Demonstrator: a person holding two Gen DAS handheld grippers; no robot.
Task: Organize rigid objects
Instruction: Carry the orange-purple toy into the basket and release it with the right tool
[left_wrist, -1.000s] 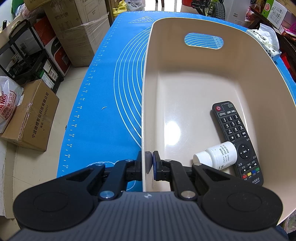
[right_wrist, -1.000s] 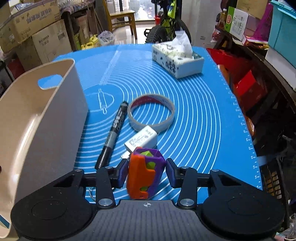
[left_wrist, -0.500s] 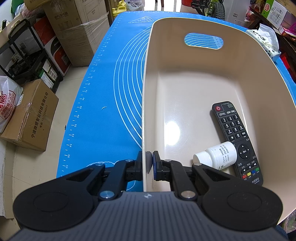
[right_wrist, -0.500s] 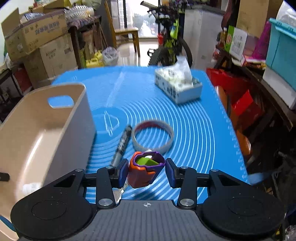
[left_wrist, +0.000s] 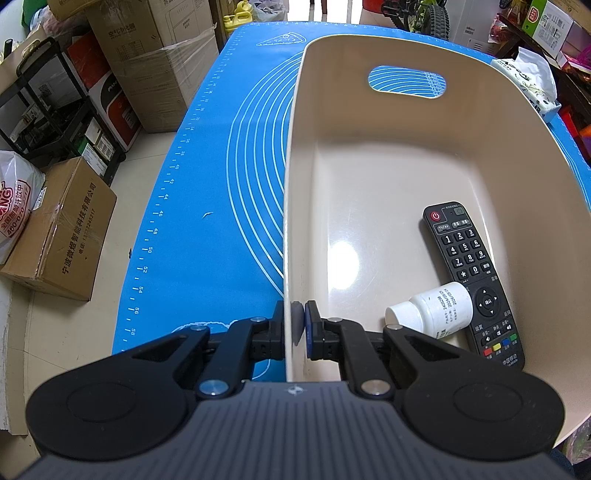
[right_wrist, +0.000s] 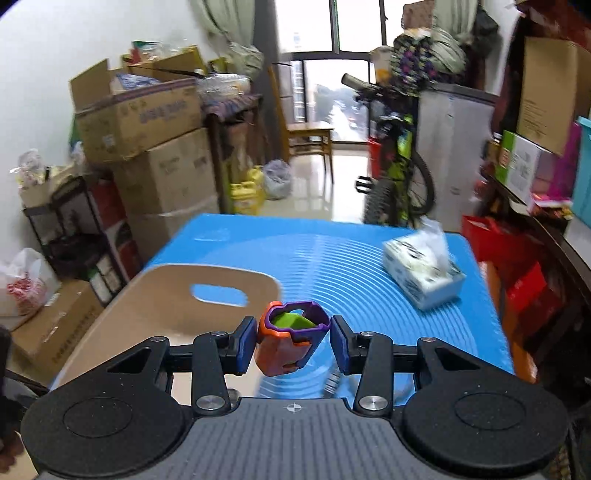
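the left gripper (left_wrist: 294, 325) is clamped on the near left wall of the beige bin (left_wrist: 406, 177), one pad outside and one inside, steadying it on the blue mat (left_wrist: 207, 206). inside the bin, against its right wall, lie a black remote (left_wrist: 471, 280) and a white bottle (left_wrist: 432, 310) resting on its side, touching the remote's near half. the right gripper (right_wrist: 293, 341) is closed on an orange, purple and green toy (right_wrist: 288, 341), held in the air near the bin's far rim with the handle cut-out (right_wrist: 218, 294); a tissue box (right_wrist: 424, 278) sits toward the mat's far right edge.

risks, as judged: the toy appears gripped low on its tapered body, and the right pad shows a slight gap at the top, so a fast swing could let it twist or slip out short of the bin. a low approach could knock the toy against the bin's right wall. a drop onto the bottle could send it rolling.

against the earlier frames: the toy has been lifted off the mat, where a marker, a ring and a small white block lay close by; these are out of the right wrist view now, which has tilted up to show the room. the left wrist view is unchanged.
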